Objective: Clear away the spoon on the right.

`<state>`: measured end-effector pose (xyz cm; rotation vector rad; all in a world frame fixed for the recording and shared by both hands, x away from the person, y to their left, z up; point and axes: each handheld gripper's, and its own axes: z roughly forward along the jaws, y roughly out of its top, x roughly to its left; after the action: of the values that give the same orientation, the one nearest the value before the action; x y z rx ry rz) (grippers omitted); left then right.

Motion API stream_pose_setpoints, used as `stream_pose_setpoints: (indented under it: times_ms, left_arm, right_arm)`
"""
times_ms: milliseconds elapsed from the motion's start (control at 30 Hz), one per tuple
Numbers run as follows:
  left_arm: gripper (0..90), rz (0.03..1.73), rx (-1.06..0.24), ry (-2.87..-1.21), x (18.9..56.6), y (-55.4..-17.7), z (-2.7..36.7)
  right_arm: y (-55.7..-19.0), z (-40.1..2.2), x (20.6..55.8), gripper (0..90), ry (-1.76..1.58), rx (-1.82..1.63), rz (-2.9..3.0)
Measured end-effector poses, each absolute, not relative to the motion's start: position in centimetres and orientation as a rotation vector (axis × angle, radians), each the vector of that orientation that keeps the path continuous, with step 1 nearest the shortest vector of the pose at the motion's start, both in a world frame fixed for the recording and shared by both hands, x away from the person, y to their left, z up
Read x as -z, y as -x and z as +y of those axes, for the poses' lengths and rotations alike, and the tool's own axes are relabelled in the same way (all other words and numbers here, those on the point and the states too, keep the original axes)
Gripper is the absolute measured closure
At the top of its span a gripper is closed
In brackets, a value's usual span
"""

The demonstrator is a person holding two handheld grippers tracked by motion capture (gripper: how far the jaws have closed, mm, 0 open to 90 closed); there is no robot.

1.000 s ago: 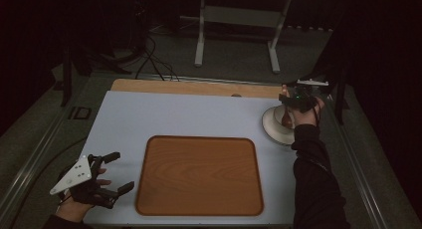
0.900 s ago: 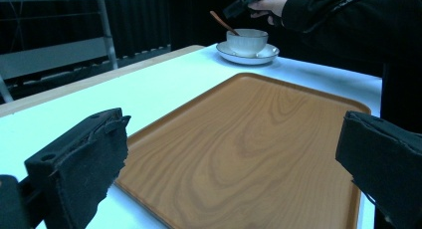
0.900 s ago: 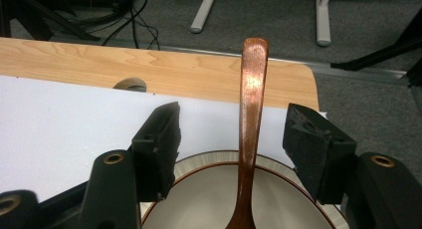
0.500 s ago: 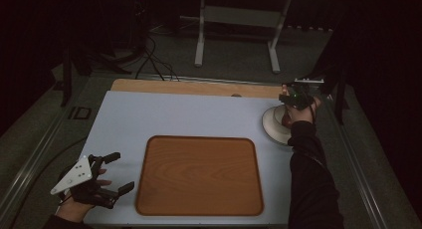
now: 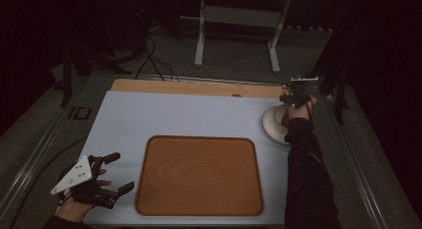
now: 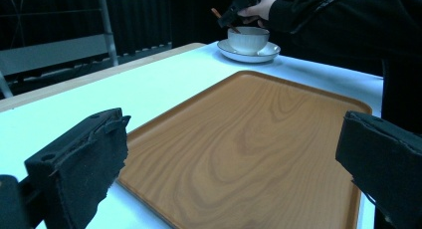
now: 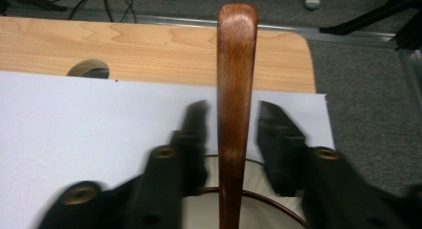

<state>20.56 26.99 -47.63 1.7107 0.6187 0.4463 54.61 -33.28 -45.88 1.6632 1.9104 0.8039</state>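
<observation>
A wooden spoon handle [image 7: 237,64] stands upright out of a white cup [image 6: 248,39] on a saucer [image 5: 271,123] at the table's right edge. My right gripper [image 5: 294,95] hangs over the cup with its jaws on either side of the handle. They are open, with a gap on the left side and the right jaw close to the wood. The left jaw is blurred. My left gripper [image 5: 123,171] rests open and holding nothing near the front left corner, beside a brown wooden tray [image 5: 199,174]. From there the tray [image 6: 249,139] lies straight ahead, with the right gripper [image 6: 240,2] beyond it.
A pale sheet [image 5: 184,114] covers the table, with a bare wood strip [image 5: 199,87] along the far edge. A round hole [image 7: 88,68] sits in that strip. The person's dark sleeve [image 5: 306,174] runs along the tray's right side. Cables and a stand lie on the floor beyond.
The right hand has shifted slightly farther back and to the right over the cup. The left gripper has hardly moved.
</observation>
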Motion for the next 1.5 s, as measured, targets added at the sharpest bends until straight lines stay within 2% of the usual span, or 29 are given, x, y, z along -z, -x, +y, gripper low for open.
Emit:
stream_pose_setpoints:
  times_ms: [100, 233, 667, 1500]
  left_arm:
    - [0.0, 0.619, -0.447, -1.715, 47.7, -20.6, 26.9]
    - [0.0, 0.619, -0.442, -1.717, 47.7, -20.6, 26.9]
    - [0.0, 0.618, -0.439, -1.722, 47.7, -20.6, 26.9]
    - [0.0, 0.613, -0.437, -1.732, 47.7, -20.7, 26.7]
  right_arm:
    - [-54.8, -33.3, 46.1, 74.9, -1.666, -0.806, 1.935]
    - [-54.9, -33.4, 46.2, 77.1, -1.685, -0.795, 1.936]
    - [-54.7, -33.7, 45.9, 78.3, -1.709, -0.801, 1.949]
    - [-51.8, -34.2, 41.3, 78.6, -1.684, -0.984, 1.893]
